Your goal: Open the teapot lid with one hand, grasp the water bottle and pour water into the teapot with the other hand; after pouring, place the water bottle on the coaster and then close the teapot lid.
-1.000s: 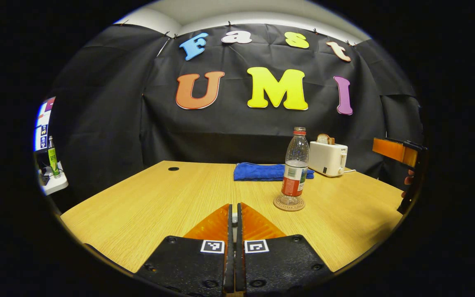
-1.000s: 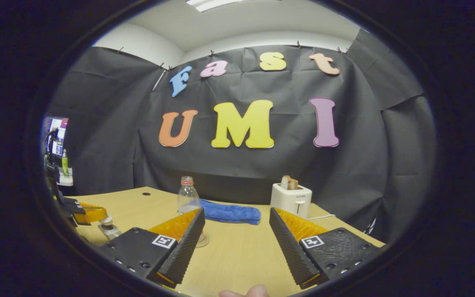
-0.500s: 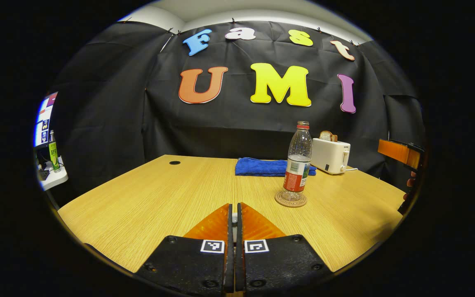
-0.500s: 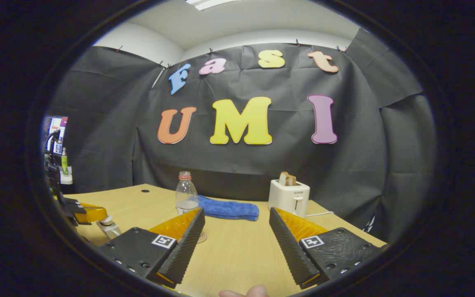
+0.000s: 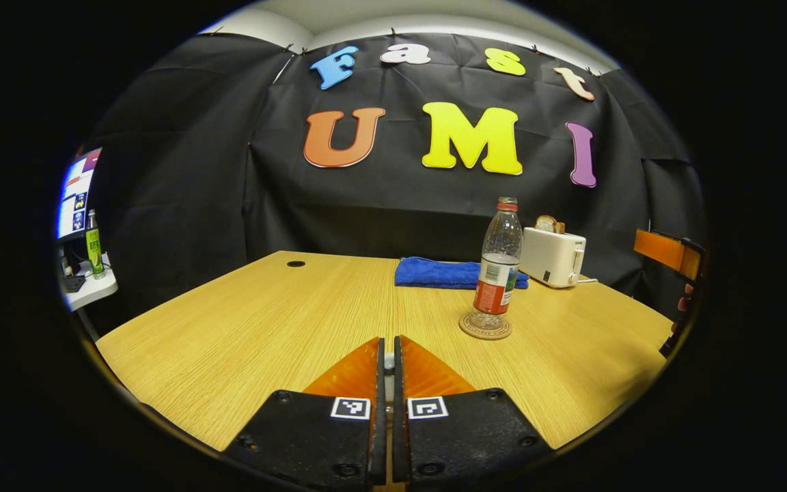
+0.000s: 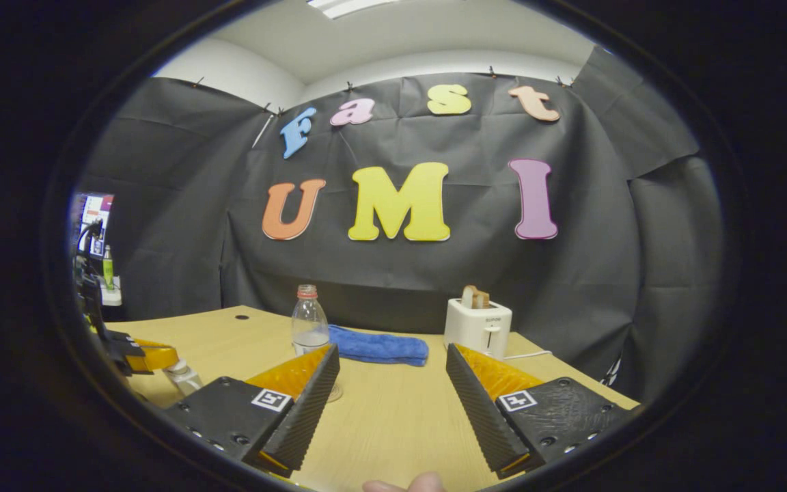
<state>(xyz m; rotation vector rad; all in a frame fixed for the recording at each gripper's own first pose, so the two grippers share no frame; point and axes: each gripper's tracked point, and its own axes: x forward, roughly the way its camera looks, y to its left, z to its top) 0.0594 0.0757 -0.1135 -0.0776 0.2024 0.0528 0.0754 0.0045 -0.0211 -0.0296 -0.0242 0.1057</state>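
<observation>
The left tool [image 5: 385,355] has its two fingers pressed almost flat together, just a thin slit between them. There's something small and pale sitting in that slit, but it's too tiny to say whether that's the teapot lid knob or part of the tool itself, so I can't tell if it's actually gripping anything. In the right gripper view that same tool [image 6: 139,358] sits far off to the left, low over the counter [image 6: 393,424], with a small clear thing [image 6: 182,376] right at its tip, maybe the teapot's top.

The right tool [image 6: 392,383] is wide open and holding nothing, hanging above the wood counter. In the left gripper view it [image 5: 670,253] pokes in at the far right edge.

The water bottle [image 5: 498,266] stands upright on the round coaster [image 5: 485,326], ahead and to the right of the left tool, red cap on, partly filled. From the right tool the water bottle [image 6: 309,321] is ahead and left, just beyond its left finger.

Past the bottle there's a folded blue towel [image 5: 448,273], and to the right of that a white toaster [image 5: 552,256] with bread sticking out.
</observation>
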